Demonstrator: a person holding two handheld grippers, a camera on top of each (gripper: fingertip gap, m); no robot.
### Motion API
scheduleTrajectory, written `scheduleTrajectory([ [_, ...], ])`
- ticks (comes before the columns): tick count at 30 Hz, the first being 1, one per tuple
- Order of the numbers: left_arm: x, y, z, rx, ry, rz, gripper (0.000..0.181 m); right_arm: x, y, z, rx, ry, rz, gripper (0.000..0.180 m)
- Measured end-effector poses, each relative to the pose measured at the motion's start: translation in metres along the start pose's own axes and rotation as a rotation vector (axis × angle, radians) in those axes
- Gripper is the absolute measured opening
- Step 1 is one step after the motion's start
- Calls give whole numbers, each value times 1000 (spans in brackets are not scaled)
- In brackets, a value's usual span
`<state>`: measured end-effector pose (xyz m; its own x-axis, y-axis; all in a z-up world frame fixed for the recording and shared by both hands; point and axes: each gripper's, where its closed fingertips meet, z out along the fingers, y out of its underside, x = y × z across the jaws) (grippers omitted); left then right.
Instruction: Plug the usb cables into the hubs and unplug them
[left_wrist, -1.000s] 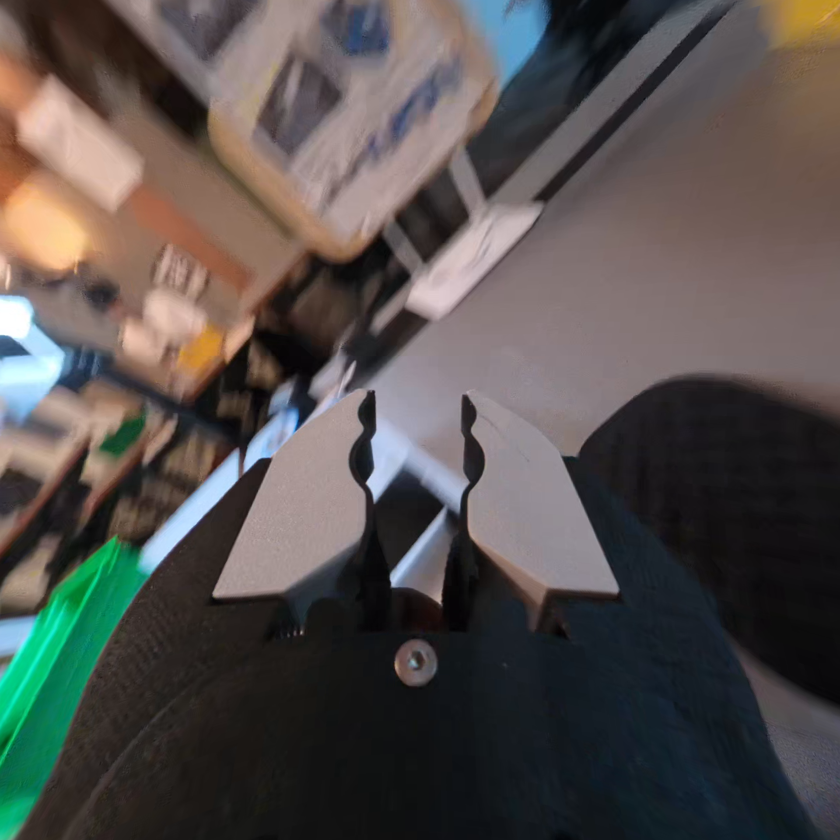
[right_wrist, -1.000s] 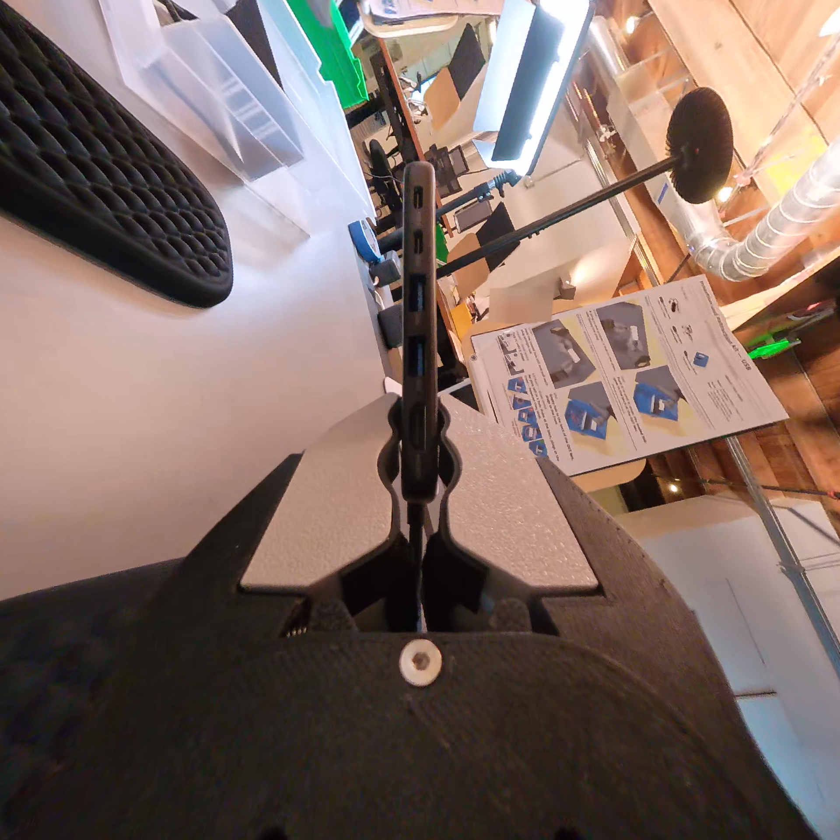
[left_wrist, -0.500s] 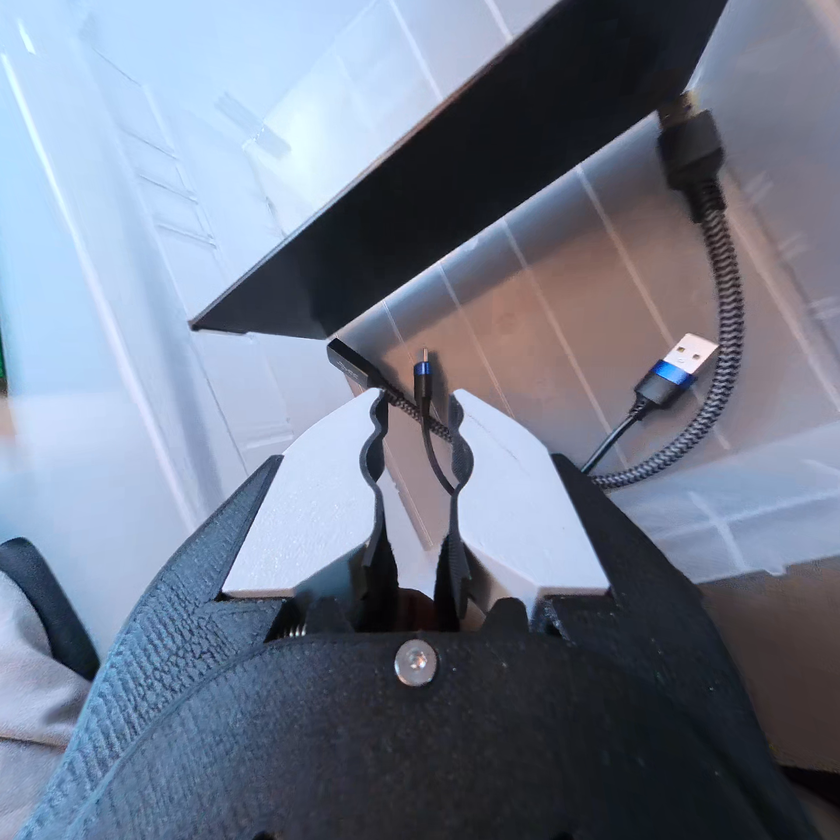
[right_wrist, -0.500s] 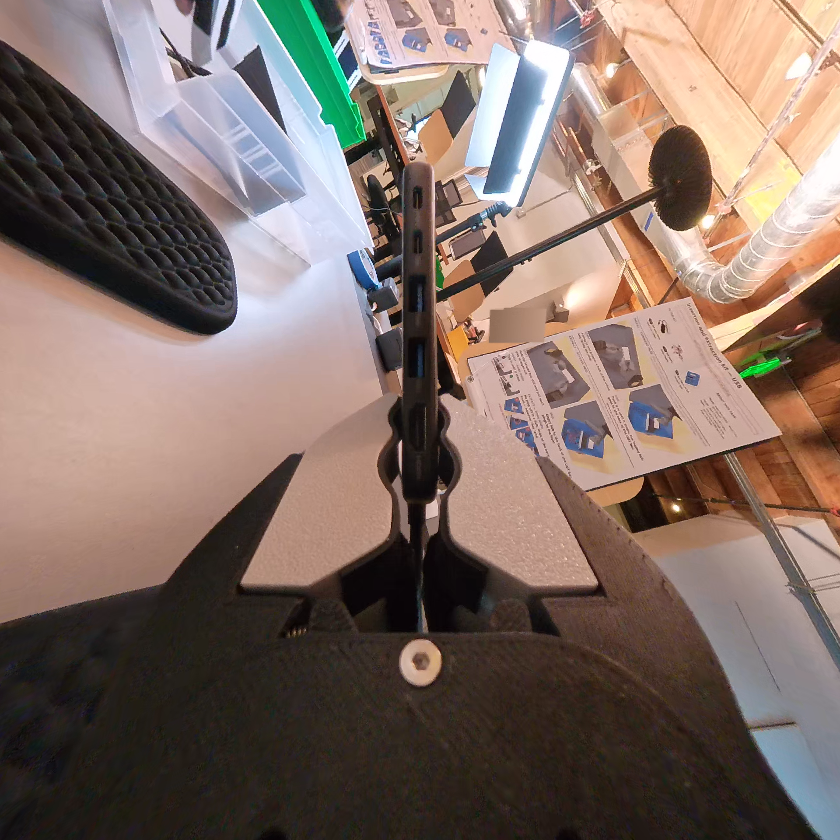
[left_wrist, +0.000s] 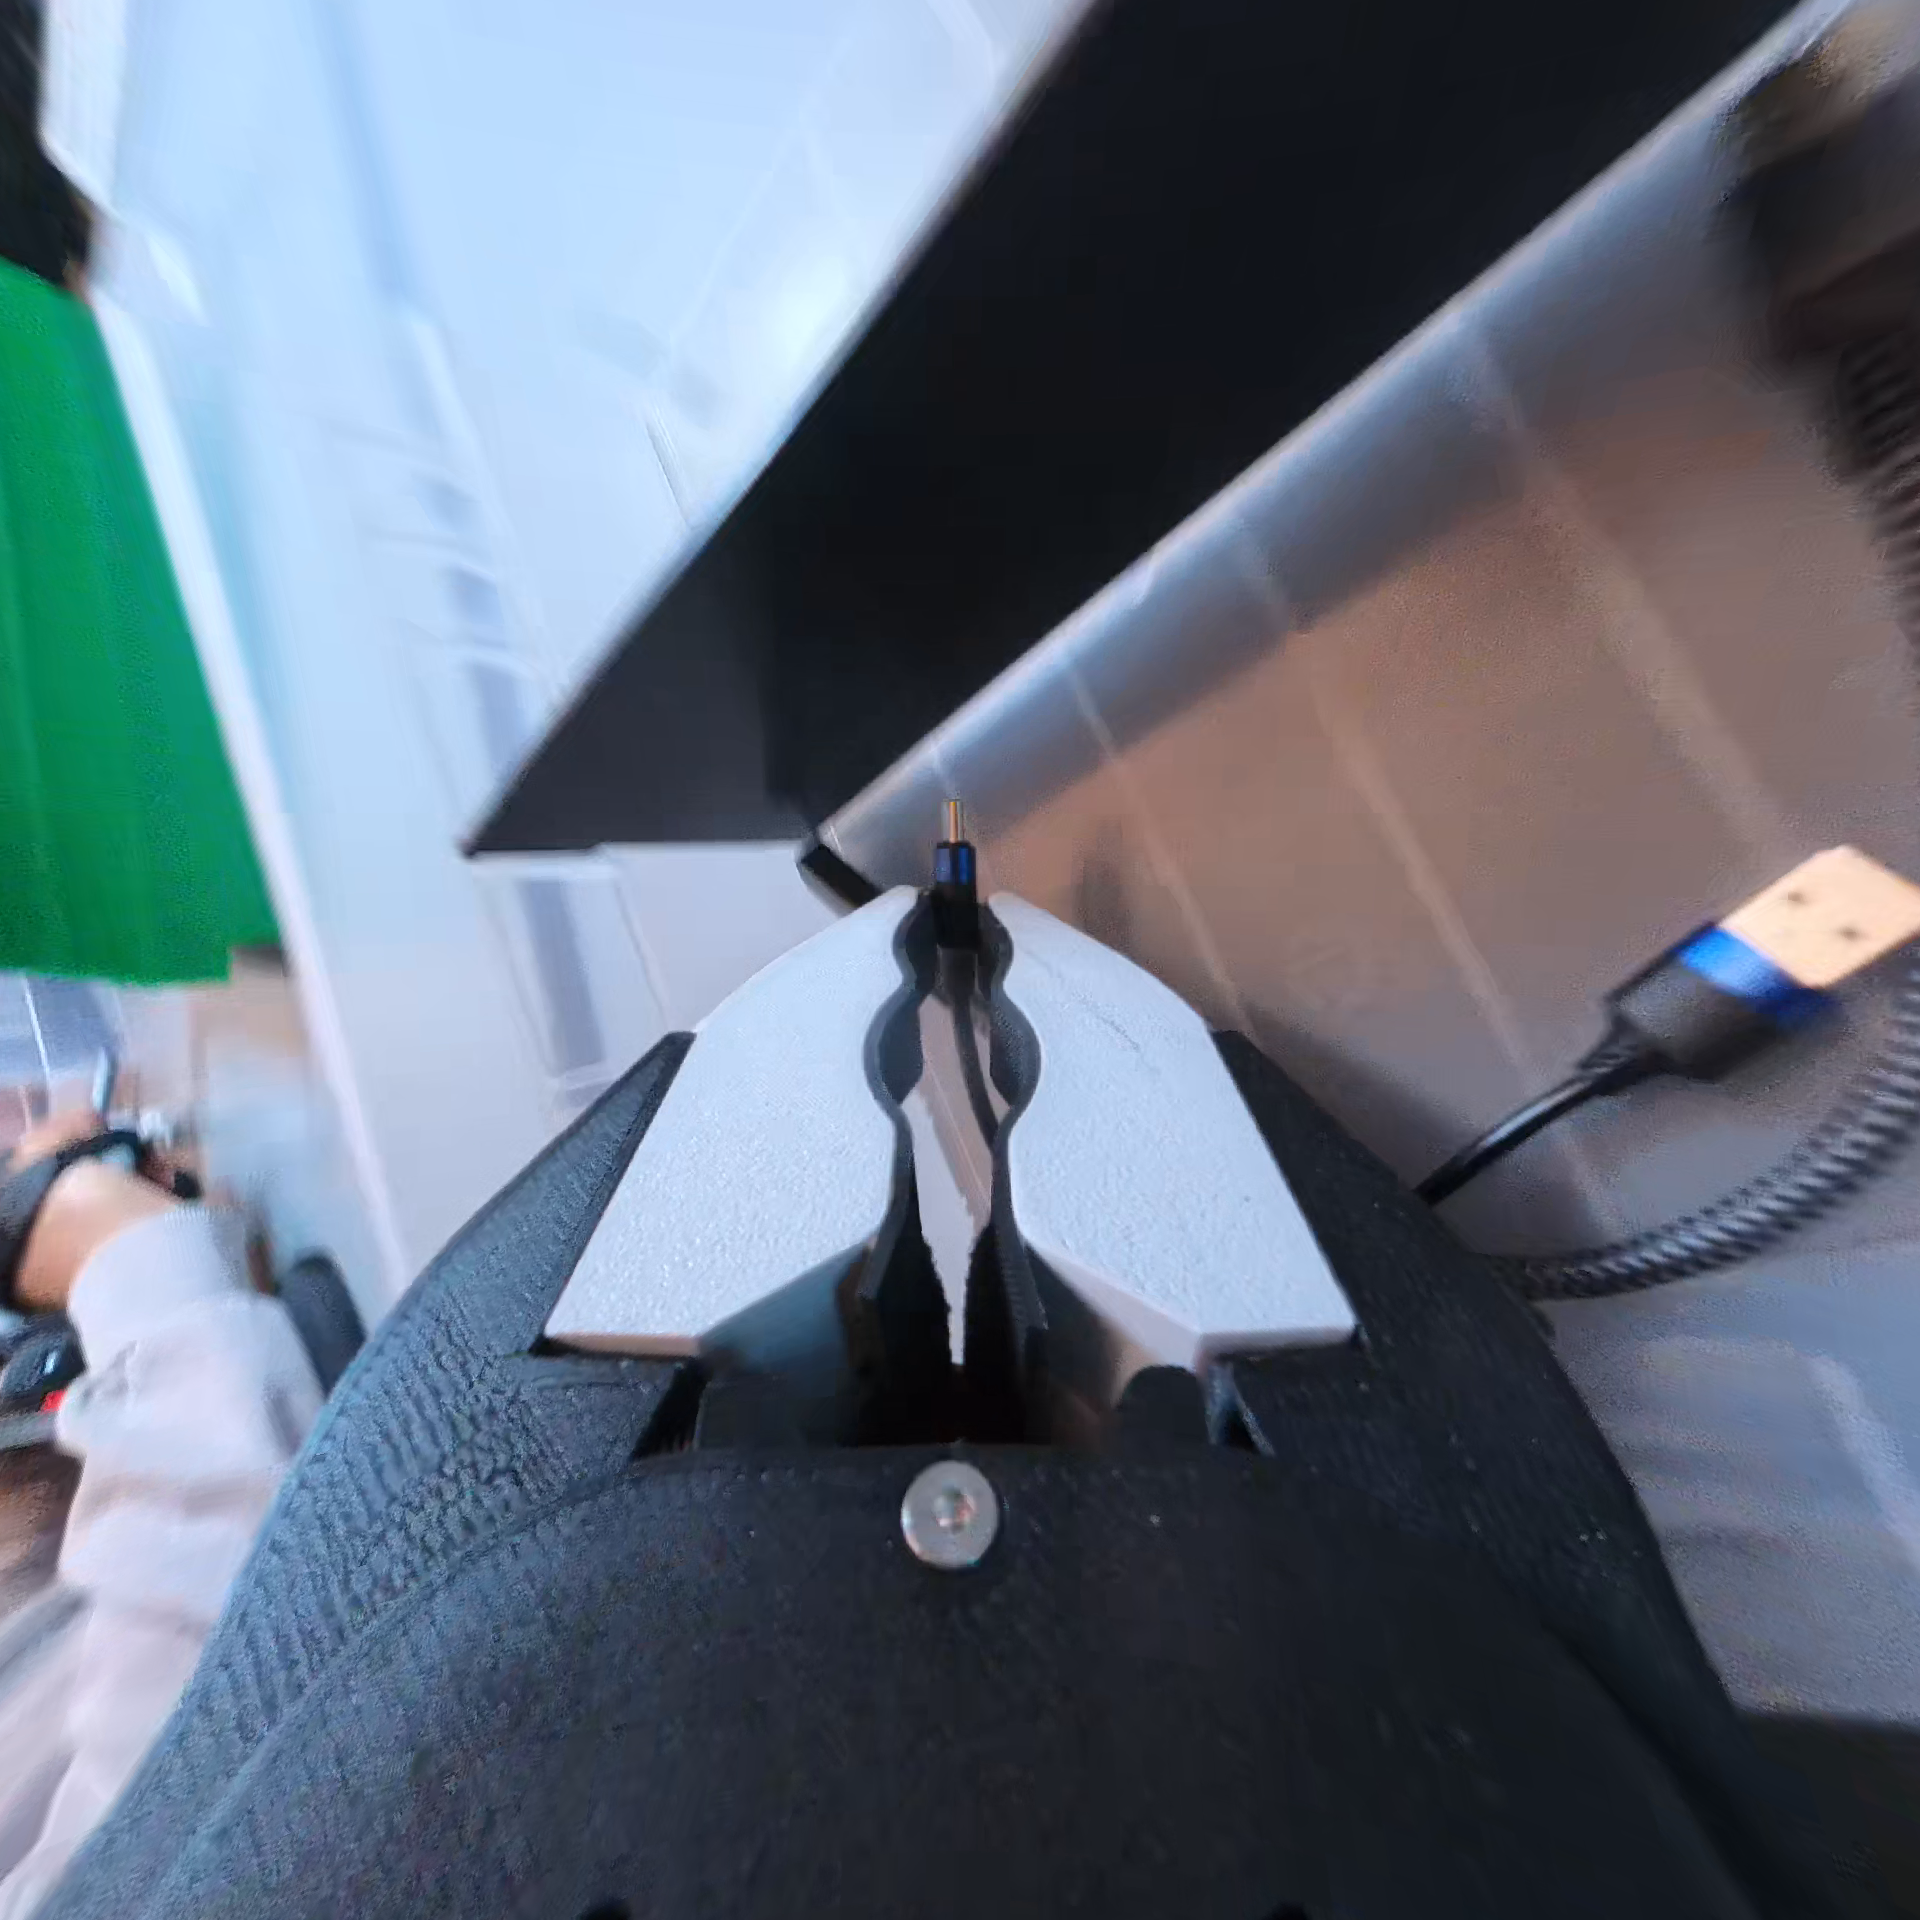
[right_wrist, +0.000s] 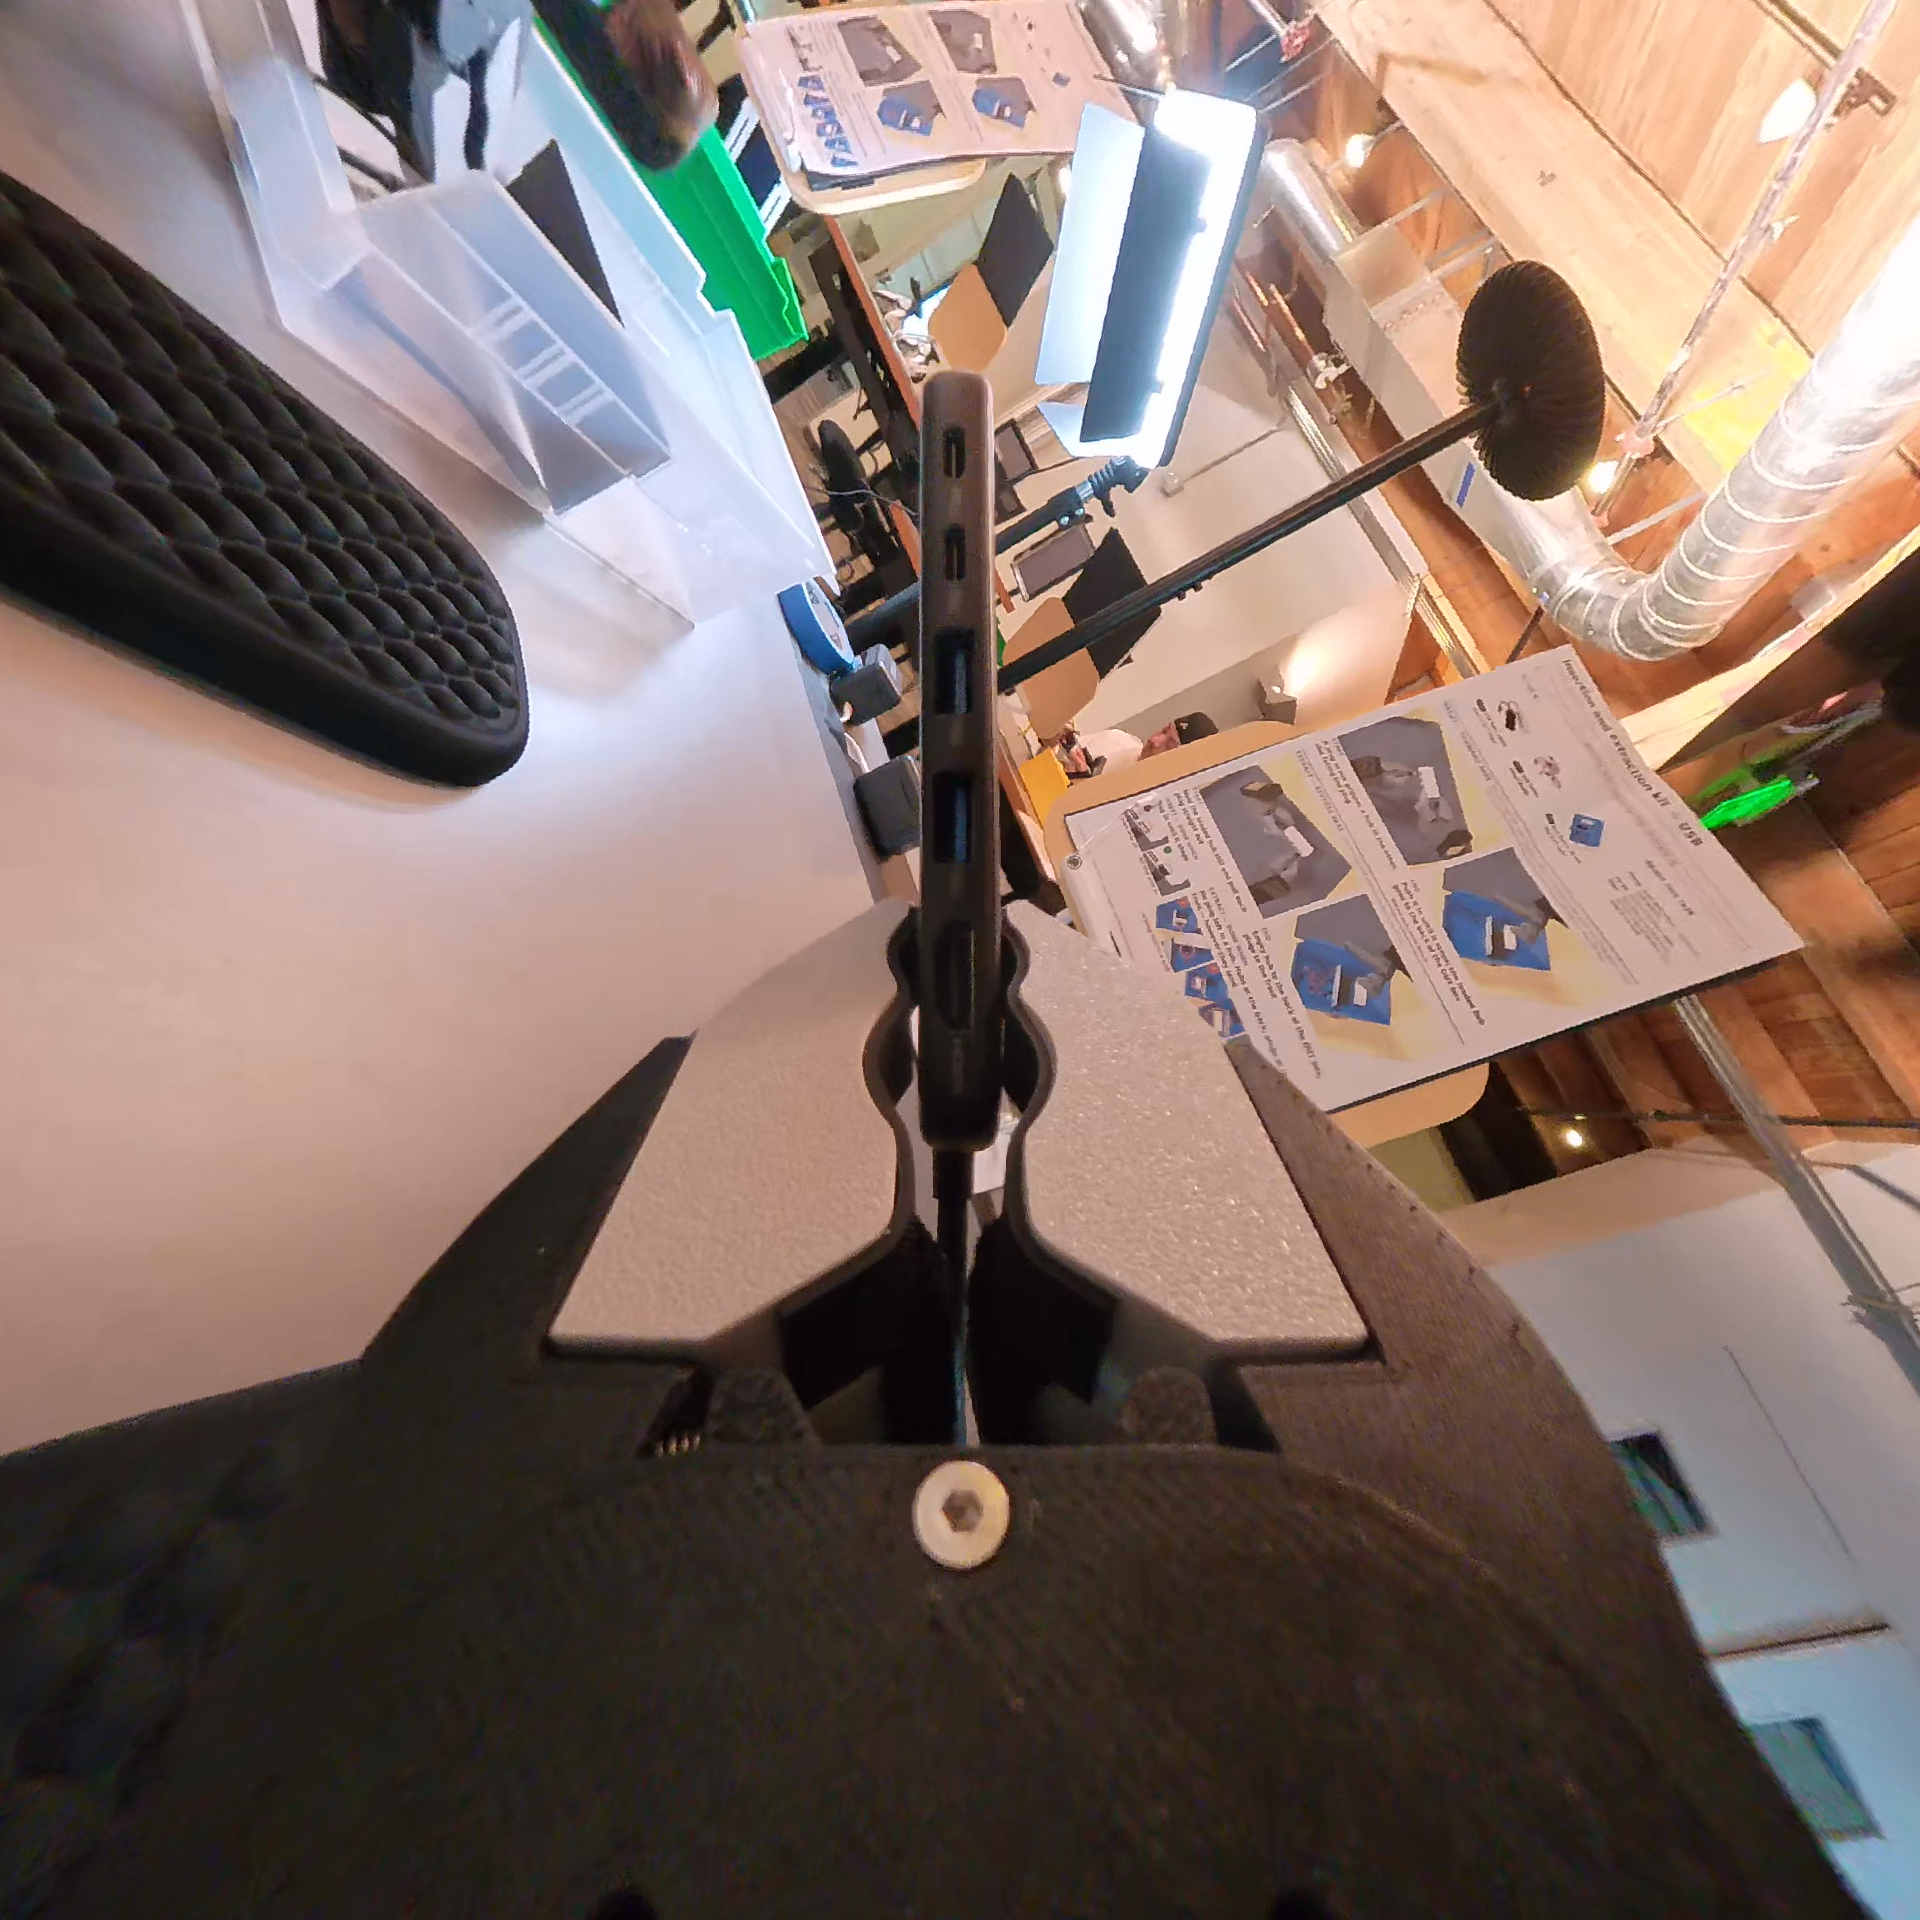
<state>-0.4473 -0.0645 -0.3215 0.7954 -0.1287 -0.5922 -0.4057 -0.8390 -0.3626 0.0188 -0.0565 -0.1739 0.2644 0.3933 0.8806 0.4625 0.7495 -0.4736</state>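
Since the frame 0.5 s ago, the left tool (left_wrist: 954, 902) has been closed on the small USB plug (left_wrist: 954, 871), which earlier stood loose between parted fingers; the plug's black body is now clamped at the fingertips, its blue band and metal tip pointing ahead of the tool, and its thin black cable (left_wrist: 971, 1081) is seen running back between the fingers. Ahead of the left tool, the wall of a clear plastic bin (left_wrist: 1403, 644) and a black panel (left_wrist: 1039, 468) are seen. To the right of that tool, a second USB plug (left_wrist: 1766, 961) with a blue band lies on its thin cable, close to a braided cable (left_wrist: 1704, 1236). The right tool (right_wrist: 958, 935) is clamped on the dark grey hub (right_wrist: 956, 623), which is held edge-on and projects forward beyond the fingertips, with 2 small ports and 2 blue ports facing the camera. To the left of the right tool, a black honeycomb mat (right_wrist: 239, 561) lies on the white worktop (right_wrist: 364, 987).
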Motion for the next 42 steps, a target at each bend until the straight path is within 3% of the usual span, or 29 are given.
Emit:
scheduleTrajectory([
  [2, -8, -27, -26, 211, -75, 31, 7, 0, 3, 2, -1, 1, 28, 12],
  [5, -36, -68, -90, 506, -388, 112, 7, -1, 9, 7, -38, 12, 51, 12],
  [10, -22, -124, -184, 748, -696, 266, 7, -4, 17, 18, -125, 49, 61, 12],
  [12, -3, -144, -210, 829, -726, 315, 7, -5, 18, 21, -145, 57, 67, 12],
  [18, 80, -181, -259, 991, -576, 524, 7, 1, 37, 13, -220, 85, 26, 12],
  [22, 157, -180, -243, 937, -299, 755, 7, 12, 47, 1, -234, 126, 44, 12],
  [27, 199, -155, -155, 627, -216, 941, 7, 17, 49, -5, -233, 145, 48, 12],
  [32, 217, -127, -112, 468, -23, 885, 7, 16, 49, -4, -223, 143, 54, 12],
  [36, 218, -126, -113, 475, 104, 716, 8, 14, 51, -3, -222, 135, 61, 12],
  [42, 217, -116, -122, 446, 396, 521, 30, 16, 51, -5, -213, 143, 71, 12],
])
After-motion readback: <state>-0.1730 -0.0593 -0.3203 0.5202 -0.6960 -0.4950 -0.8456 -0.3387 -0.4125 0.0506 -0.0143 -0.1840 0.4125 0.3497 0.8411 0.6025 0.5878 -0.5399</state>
